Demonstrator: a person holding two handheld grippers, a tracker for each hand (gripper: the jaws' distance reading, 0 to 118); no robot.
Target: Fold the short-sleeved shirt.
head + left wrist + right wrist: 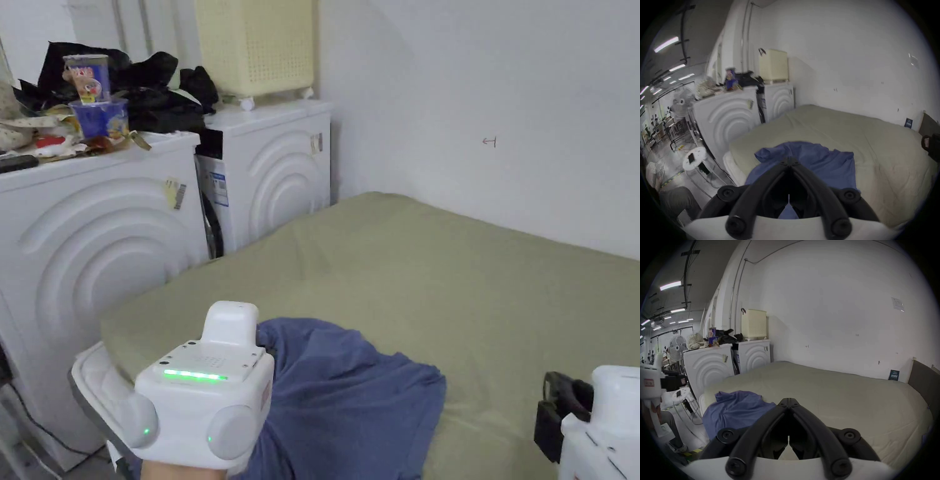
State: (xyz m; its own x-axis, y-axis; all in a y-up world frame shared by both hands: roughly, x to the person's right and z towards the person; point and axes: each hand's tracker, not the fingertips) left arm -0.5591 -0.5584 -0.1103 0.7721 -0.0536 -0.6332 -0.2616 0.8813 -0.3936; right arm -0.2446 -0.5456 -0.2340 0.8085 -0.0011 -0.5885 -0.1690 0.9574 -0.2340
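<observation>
Left gripper hangs over the shirt, jaws closed on nothing. Right gripper off to its side above bare sheet, jaws also closed and empty. Blue shirt lies crumpled at the near left corner of the bed, beside two washing machines.

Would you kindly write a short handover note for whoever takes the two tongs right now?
Left tongs: shut, holding nothing, above the blue shirt.
Right tongs: shut, holding nothing, over the bare green bed cover to the right of the shirt.
Shirt: crumpled in a heap at the near left corner of the bed, beside the white washing machines.
Done: nothing visible; the shirt is not spread or folded.
Left: spread it flat, then fold sleeves and body.
</observation>
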